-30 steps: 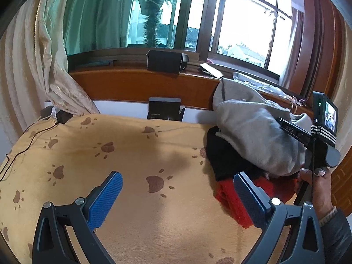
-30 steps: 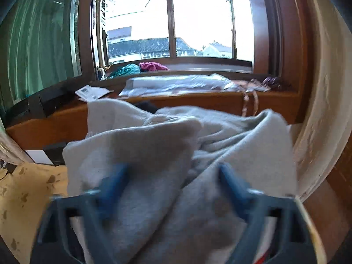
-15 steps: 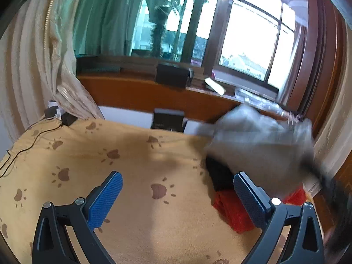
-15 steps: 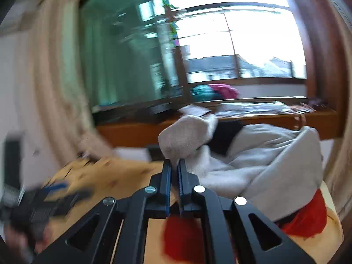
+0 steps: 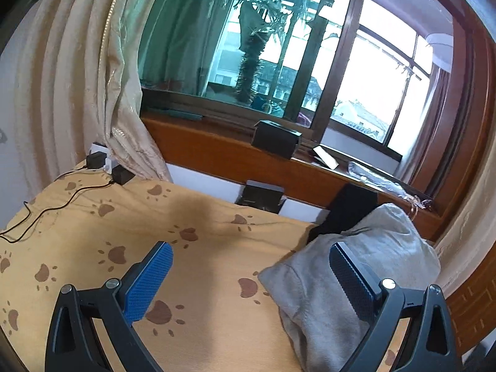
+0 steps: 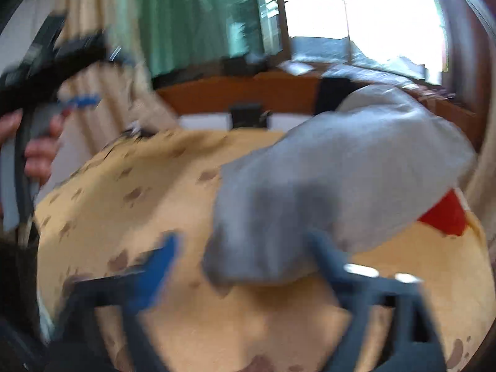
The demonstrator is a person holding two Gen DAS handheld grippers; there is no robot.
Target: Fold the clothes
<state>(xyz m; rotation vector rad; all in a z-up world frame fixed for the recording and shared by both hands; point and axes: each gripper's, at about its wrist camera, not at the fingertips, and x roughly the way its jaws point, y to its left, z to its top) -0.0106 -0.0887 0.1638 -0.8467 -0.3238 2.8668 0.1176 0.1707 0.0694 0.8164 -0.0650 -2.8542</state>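
A crumpled grey sweatshirt (image 5: 365,254) lies on the right part of the tan paw-print bedspread (image 5: 130,235). It also shows in the blurred right wrist view (image 6: 334,179), stretching toward the bed's middle. A black garment (image 5: 350,207) sticks out behind it and a red garment (image 6: 446,214) peeks from under its right side. My left gripper (image 5: 251,279) is open and empty above the bedspread, its right finger in front of the sweatshirt. My right gripper (image 6: 245,266) is open, with the sweatshirt's near end lying between its fingers. The left gripper shows at the far left (image 6: 55,62).
A wooden window ledge (image 5: 217,145) runs behind the bed with a black box (image 5: 276,138) on it. Another black box (image 5: 262,197) stands at the bed's far edge. A beige curtain (image 5: 93,93) hangs at left, with chargers and a cable (image 5: 62,198) below.
The right gripper was shut on the grey sweatshirt half a second ago and has dragged it toward the bed's middle; its jaws now stand open. The left gripper view tilted upward.
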